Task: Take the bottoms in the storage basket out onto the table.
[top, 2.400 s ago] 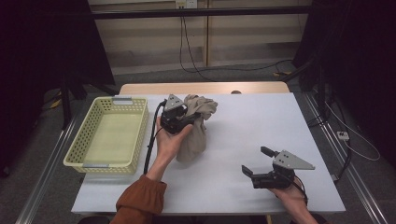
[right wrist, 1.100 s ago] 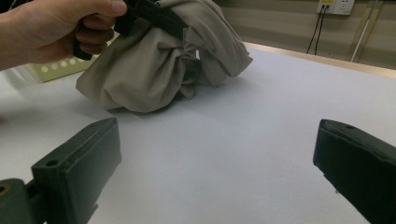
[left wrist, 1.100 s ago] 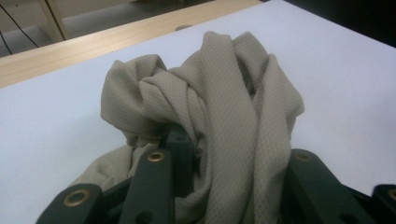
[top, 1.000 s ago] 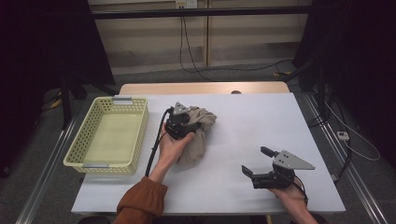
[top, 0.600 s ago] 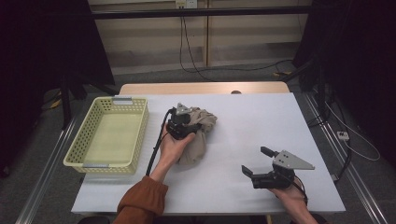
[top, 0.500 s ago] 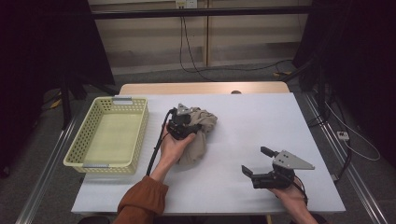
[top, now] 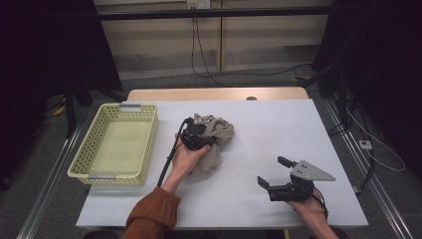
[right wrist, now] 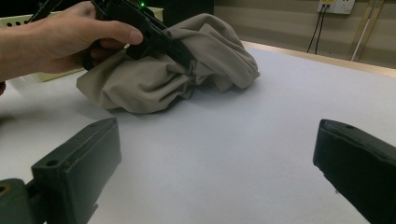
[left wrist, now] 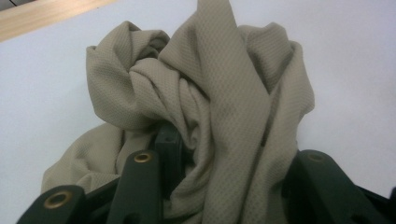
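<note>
Left claw (top: 201, 137), jaws just easing apart around bunched cloth (top: 214, 142) right of basket (top: 115, 145); folds could snag a pad and drag on withdrawal.

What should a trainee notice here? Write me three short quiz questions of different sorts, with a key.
1. True or false: the beige cloth lies inside the yellow basket.
2. Pick one. The right gripper is: A) open, with nothing between its jaws; B) shut on the cloth; C) shut on the basket's rim.
3. Short answer: which gripper is at the cloth?

Key
1. False. It lies bunched on the white table, to the right of the basket.
2. A.
3. The left gripper. The cloth lies between its jaws, which have just been opening.
</note>
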Demonstrator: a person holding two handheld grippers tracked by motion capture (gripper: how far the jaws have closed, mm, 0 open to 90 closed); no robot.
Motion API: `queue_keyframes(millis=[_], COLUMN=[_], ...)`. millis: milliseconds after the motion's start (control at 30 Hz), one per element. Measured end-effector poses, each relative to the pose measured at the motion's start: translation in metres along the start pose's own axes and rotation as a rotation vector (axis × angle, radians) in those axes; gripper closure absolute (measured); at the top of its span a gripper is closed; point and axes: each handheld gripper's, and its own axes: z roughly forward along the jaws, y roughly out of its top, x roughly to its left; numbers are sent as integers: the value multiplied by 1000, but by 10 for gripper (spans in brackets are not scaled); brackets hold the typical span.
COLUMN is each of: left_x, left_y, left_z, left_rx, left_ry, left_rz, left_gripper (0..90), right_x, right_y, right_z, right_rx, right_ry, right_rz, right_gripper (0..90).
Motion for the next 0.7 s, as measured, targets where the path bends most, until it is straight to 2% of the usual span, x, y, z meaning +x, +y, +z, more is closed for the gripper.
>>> queue_keyframes(millis=[167, 200, 567, 700], left_x=[-1, 0, -3, -5], left_y=[-2, -2, -5, -6], left_z=[5, 6, 12, 14], left_rx=[16, 18, 57, 67], left_ry=[20, 7, -10, -10], left_rz=[6, 3, 42, 51], left_gripper=[564, 564, 510, 440], right_x=[0, 0, 1, 1], right_y=[0, 0, 0, 0], right_z=[0, 0, 0, 0], right_rx=[0, 0, 1, 2], right_ry=[0, 1, 3, -1], right_rz=[0, 0, -2, 0], right_gripper=[9, 9, 9, 9])
